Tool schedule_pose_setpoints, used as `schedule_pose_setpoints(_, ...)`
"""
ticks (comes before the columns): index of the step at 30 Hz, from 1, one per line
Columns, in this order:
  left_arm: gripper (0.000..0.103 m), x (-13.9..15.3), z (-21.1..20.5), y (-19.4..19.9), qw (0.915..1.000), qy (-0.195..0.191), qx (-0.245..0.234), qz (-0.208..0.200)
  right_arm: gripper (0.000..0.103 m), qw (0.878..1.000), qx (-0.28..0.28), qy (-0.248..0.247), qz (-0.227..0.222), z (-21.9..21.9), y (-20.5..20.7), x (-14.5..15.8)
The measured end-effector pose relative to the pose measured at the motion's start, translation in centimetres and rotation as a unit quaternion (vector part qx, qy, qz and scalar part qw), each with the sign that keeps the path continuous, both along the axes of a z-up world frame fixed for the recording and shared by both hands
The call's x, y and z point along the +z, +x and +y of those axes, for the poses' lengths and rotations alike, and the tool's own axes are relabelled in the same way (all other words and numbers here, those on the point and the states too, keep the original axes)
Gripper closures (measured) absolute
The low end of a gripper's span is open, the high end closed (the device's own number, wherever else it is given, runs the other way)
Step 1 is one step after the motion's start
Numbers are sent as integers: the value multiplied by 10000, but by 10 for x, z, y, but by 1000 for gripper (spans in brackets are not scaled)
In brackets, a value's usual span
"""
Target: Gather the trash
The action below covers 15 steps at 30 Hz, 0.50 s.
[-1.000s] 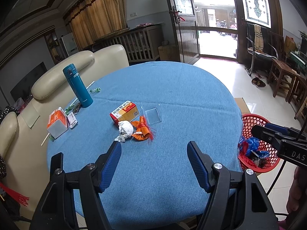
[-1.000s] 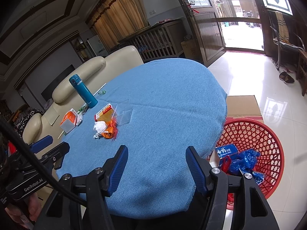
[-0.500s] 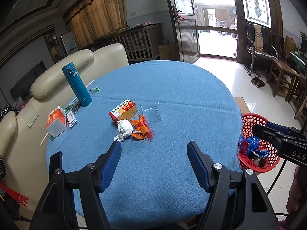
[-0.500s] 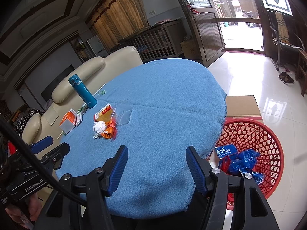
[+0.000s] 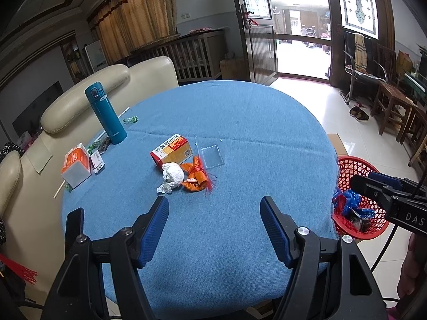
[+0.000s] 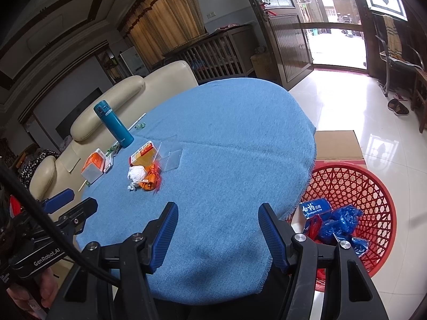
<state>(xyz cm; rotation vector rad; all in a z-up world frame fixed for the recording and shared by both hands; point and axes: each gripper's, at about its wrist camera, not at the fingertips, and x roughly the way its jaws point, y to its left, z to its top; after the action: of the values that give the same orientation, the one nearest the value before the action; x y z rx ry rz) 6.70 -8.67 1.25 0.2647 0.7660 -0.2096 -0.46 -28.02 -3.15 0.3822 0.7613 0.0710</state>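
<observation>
A round table with a blue cloth (image 5: 240, 138) carries a small heap of trash: a crumpled white paper ball (image 5: 173, 174), an orange wrapper with red strings (image 5: 196, 177), a red-and-yellow carton (image 5: 172, 150) and a clear plastic lid (image 5: 212, 155). My left gripper (image 5: 214, 208) hovers open over the near cloth, short of the heap, nothing between its blue pads. My right gripper (image 6: 215, 214) is open too, above the table's near right edge. A red mesh basket (image 6: 355, 186) on the floor to the right holds blue bags and a blue box.
A teal flask (image 5: 105, 112) stands at the table's left, with an orange-and-white box (image 5: 76, 165), small packets and a white straw beside it. A cream sofa (image 5: 88, 93) backs the table. A cardboard sheet (image 6: 337, 144) lies beyond the basket. Wooden chairs (image 5: 392, 106) stand at the right.
</observation>
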Motion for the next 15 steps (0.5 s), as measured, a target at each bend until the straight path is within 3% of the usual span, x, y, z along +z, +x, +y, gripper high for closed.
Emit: schedule_pose_setpoints(15,31,-7,1,7,9999,-27,3,120,36,9999,39,-27,110,4,6,-6)
